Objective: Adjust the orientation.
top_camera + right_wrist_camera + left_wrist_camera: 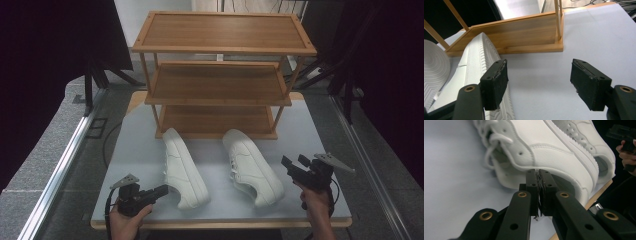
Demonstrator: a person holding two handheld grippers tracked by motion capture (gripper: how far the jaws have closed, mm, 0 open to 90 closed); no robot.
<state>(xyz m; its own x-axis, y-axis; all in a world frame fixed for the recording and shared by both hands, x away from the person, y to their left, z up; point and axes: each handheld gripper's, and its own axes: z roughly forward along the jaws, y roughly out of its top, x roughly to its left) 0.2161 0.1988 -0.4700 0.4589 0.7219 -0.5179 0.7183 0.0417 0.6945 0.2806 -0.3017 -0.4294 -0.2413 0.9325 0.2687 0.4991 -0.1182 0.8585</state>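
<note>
Two white sneakers lie on the grey table, toes toward the rack: the left shoe and the right shoe. My left gripper is low at the front left, pointing at the left shoe's heel. In the left gripper view its jaws are pressed together with nothing between them, tips just short of the left shoe's heel side. My right gripper hovers to the right of the right shoe's heel. It stands wide open, with that shoe's sole edge beside its left finger.
A three-tier wooden shoe rack stands at the back of the table, its bottom shelf just beyond the shoes' toes. Bare table lies to the right. The table's front edge is close under both hands. Dark curtains flank the table.
</note>
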